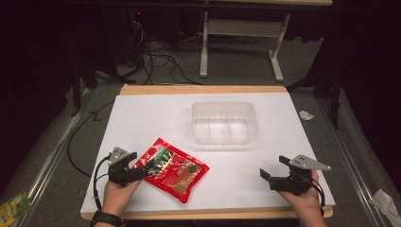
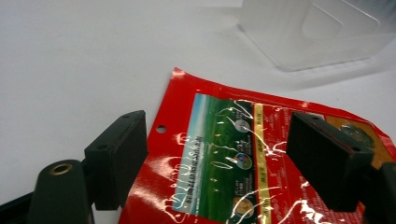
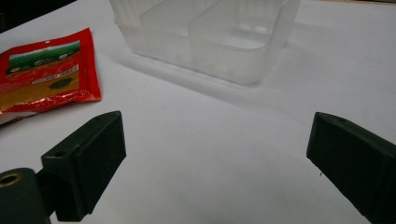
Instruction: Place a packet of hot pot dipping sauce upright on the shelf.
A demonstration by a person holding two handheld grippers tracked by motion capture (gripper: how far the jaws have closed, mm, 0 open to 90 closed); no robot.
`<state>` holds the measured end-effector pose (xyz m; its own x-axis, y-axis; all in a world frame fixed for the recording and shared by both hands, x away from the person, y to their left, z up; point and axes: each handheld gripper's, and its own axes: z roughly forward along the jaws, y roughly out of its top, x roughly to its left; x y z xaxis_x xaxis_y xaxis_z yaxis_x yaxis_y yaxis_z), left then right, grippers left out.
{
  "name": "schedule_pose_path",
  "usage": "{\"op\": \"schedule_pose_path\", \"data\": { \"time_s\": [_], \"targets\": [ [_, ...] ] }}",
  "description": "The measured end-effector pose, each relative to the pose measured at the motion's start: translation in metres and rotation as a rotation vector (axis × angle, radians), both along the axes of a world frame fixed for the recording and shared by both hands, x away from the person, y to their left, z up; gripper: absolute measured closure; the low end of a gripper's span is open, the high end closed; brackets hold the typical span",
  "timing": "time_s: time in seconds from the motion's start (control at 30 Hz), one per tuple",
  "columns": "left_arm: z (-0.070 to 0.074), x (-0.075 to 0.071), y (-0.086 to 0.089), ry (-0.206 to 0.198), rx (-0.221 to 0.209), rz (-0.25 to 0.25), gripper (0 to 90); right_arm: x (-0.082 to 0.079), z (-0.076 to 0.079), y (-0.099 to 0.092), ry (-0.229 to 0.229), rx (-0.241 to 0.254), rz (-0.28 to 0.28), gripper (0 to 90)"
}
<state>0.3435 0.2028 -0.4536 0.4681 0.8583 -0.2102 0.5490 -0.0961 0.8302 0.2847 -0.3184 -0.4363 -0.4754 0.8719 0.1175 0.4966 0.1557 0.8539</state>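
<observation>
A glossy red snack packet with a green picture lies flat on the white table sheet, at the front left. My left gripper is at the packet's left end, open wide. In the left gripper view the packet lies between and under the two black jaws of that gripper, and the pads do not press on it. My right gripper rests at the front right, open, with bare sheet between its jaws. The packet shows far off to its left.
A clear plastic container with inner dividers stands at the middle back of the sheet, and nothing is in it. The table's wooden edge runs along the front. Cables and a desk frame lie on the floor beyond.
</observation>
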Motion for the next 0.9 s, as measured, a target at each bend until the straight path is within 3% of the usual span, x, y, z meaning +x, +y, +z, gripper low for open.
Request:
{"op": "schedule_pose_path", "data": {
  "time_s": [0.13,0.43,0.5,0.9],
  "targets": [
    [-0.002,0.002,0.010,0.026,-0.020,0.041,20.9,0.000,-0.001,-0.001,0.005,0.007,-0.002,4.9],
    [-0.017,0.011,0.034,0.146,-0.085,0.105,22.0,0.001,-0.001,0.001,0.010,0.006,0.003,5.7],
    [-0.021,0.012,0.038,0.177,-0.105,0.108,22.9,0.001,-0.002,0.001,0.012,0.006,0.003,5.7],
    [-0.028,0.014,0.040,0.236,-0.125,0.084,34.4,0.001,-0.002,0.002,0.016,0.006,0.006,6.3]
  ]
}}
